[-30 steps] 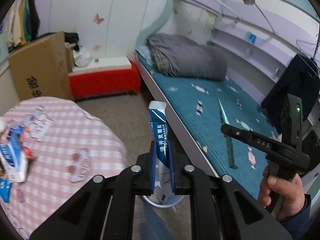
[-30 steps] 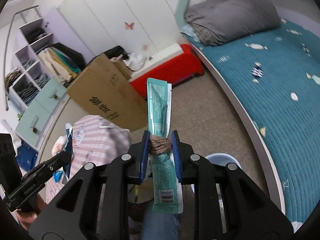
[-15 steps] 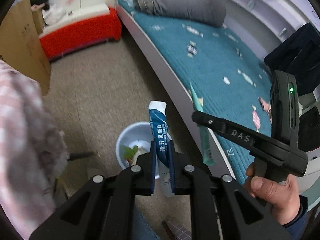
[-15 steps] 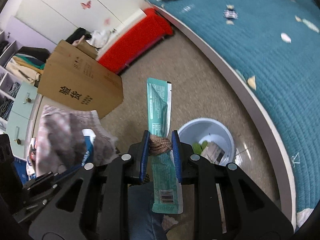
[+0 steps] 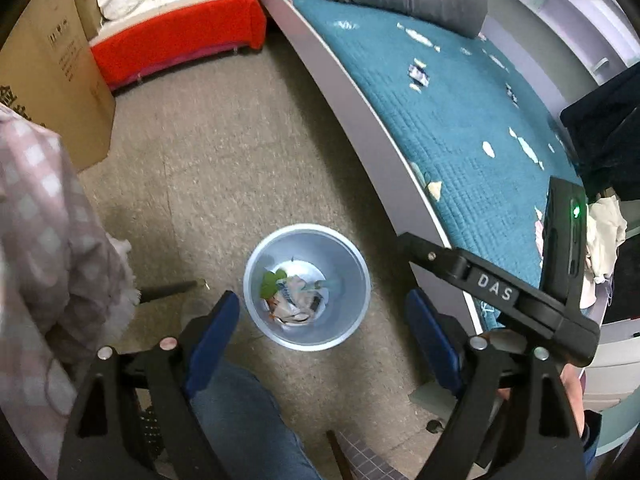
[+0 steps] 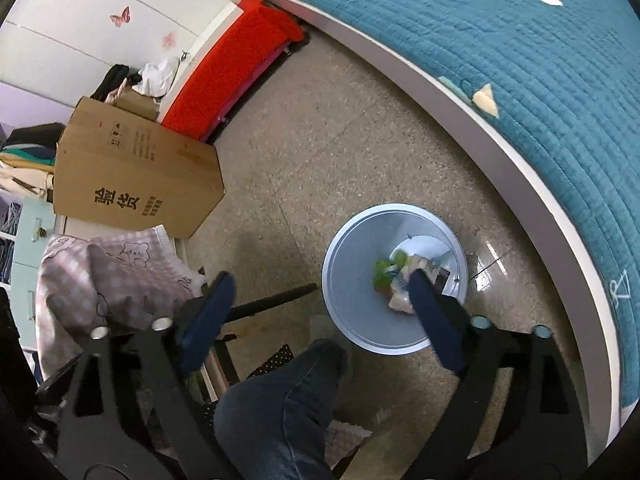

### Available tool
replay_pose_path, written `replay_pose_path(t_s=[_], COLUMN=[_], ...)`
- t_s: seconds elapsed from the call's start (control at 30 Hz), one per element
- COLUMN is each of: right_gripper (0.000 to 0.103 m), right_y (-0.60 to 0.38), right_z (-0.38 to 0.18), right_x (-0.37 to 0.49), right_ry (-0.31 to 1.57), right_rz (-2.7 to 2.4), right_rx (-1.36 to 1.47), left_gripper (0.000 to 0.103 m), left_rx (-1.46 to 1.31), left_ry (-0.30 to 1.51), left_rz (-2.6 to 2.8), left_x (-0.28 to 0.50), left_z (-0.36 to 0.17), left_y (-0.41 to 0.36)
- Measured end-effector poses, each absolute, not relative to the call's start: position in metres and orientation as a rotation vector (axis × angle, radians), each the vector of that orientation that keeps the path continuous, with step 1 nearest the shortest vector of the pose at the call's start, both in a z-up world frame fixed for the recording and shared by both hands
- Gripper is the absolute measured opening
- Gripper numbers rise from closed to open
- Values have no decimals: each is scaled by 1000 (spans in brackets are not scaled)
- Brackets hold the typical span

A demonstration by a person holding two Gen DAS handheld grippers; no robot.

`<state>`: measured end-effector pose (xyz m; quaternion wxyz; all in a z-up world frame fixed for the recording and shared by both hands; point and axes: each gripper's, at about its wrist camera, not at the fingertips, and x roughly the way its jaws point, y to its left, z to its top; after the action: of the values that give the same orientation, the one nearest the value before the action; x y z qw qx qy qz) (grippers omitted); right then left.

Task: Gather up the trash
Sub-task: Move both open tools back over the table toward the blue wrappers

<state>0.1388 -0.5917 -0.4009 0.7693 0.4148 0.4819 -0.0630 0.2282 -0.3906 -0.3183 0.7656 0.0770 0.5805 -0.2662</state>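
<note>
A pale blue trash bin point(image 5: 352, 280) stands on the floor by the bed, with wrappers and a green scrap point(image 5: 294, 294) lying in its bottom. My left gripper point(image 5: 320, 308) hangs above it, jaws opening wide, nothing between them. In the right wrist view the same bin point(image 6: 348, 276) sits below my right gripper point(image 6: 320, 284), whose jaws are also opening with nothing between them; its right finger point(image 6: 430, 308) overlaps the trash point(image 6: 400, 276). The right gripper's body point(image 5: 492, 292) shows at the right of the left wrist view.
A bed with a teal quilt point(image 5: 460, 112) runs along the right. A cardboard box point(image 6: 132, 176) and a red bench point(image 5: 172, 48) stand at the far side of the floor. A pink checked tablecloth point(image 5: 36, 216) hangs at left. A person's jeans-clad knee point(image 6: 280, 404) is below.
Both grippers sank toward the bin and tipped downward. The left one let go of its dark blue sachet and the right one its teal wrapper; both now stand wide with nothing in them.
</note>
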Motion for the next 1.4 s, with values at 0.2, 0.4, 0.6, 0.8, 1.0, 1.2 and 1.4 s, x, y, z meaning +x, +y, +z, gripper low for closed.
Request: replay_pose_path(t_s=[0.2, 0.4, 0.6, 0.8, 1.0, 1.2, 1.4], right_gripper=[97, 97, 97, 97, 97, 97, 97], right_y=[-593, -577, -546, -500, -444, -379, -309], right_z=[-364, -299, -238, -196, -163, -136, -121], right_x=[124, 116, 118, 128, 143, 159, 177], right_ry=[988, 887, 813, 783, 774, 765, 769], right_rz=[-187, -160, -109, -40, 52, 164, 282], right_rx=[874, 802, 715, 620, 526, 423, 323], left_gripper=[85, 86, 87, 88, 88, 90, 90], left_rx=[201, 176, 129, 88, 37, -31, -87], left_ry=[1148, 1019, 901, 828, 763, 702, 670], left_rz=[-602, -611, -587, -536, -487, -402, -293], left_x=[207, 188, 173, 162, 154, 151, 145], left_z=[-272, -217, -167, -137, -109, -92, -85], left_y=[-390, -369, -329, -279, -221, -148, -78])
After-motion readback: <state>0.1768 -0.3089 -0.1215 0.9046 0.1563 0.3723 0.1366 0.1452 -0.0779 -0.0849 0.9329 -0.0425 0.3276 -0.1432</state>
